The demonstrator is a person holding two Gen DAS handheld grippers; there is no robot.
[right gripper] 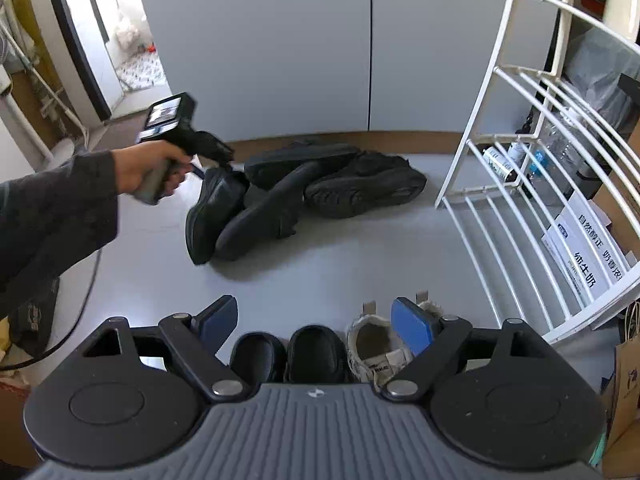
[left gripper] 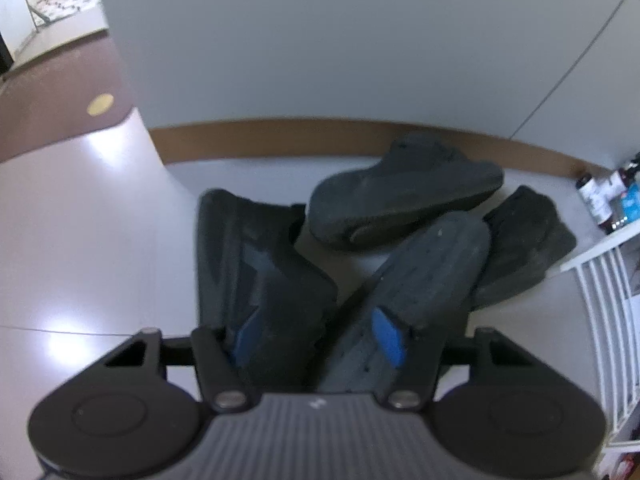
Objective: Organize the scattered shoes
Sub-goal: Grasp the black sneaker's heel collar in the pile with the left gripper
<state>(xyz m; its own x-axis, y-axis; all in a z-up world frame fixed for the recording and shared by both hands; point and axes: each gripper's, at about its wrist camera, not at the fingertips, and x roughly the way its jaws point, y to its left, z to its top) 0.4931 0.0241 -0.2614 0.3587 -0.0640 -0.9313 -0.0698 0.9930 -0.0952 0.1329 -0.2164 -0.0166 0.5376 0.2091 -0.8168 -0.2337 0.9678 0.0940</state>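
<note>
So roughly half done I'd say: a black pair and a beige pair sit lined up on the floor right under the right tool, which is spread wide with nothing in it. The left tool is clamped on one black shoe from the pile by the wall; three others are left jumbled there.
</note>
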